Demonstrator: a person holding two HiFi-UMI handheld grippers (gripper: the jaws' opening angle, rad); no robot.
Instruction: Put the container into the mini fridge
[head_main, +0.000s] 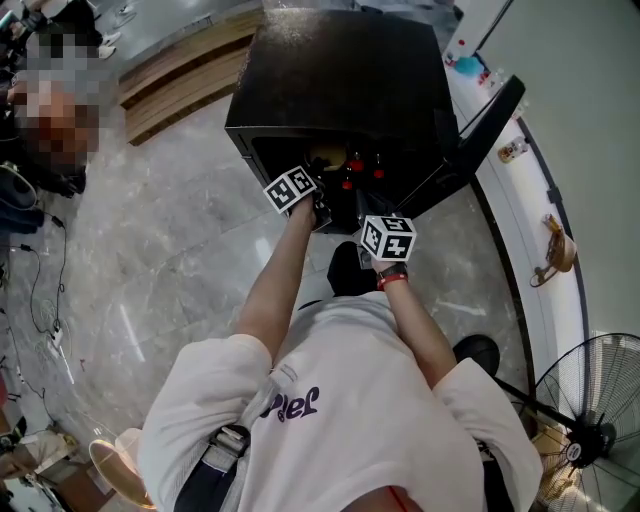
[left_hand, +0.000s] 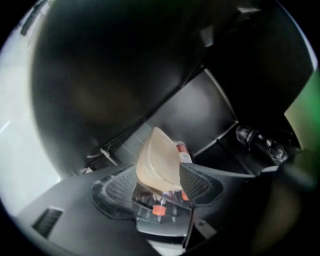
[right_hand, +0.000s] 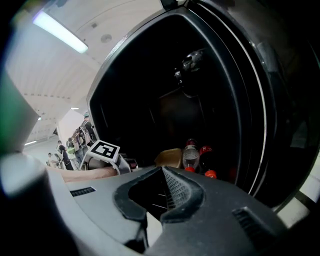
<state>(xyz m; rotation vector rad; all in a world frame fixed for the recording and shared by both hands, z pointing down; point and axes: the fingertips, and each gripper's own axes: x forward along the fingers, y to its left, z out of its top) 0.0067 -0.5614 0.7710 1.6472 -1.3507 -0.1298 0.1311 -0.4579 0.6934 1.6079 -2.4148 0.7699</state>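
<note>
In the head view, both arms reach into the open mini fridge (head_main: 340, 70), whose door (head_main: 482, 125) swings out beyond the right gripper (head_main: 372, 222). The left gripper (head_main: 318, 208) is at the fridge's mouth. The tan container (head_main: 325, 158) sits just ahead of it, inside, with red-capped bottles (head_main: 352, 168) to that gripper's right.

In the left gripper view, the jaws stand wide apart with the container between them. The left pad is clear of it. The right pad is close against its side, but I cannot tell whether they touch. A bottle shows just behind the container, and the dark fridge walls are all around.

In the right gripper view, the jaw tips meet with nothing between them. The container and two bottles stand ahead of this gripper, deep in the fridge, and the left gripper's marker cube lies off to its left.

As I judge it, the main job is nearly done: the container is in the fridge and no longer clamped. What seems left is to draw the left gripper back clear of it, and perhaps to shut the door.
</note>
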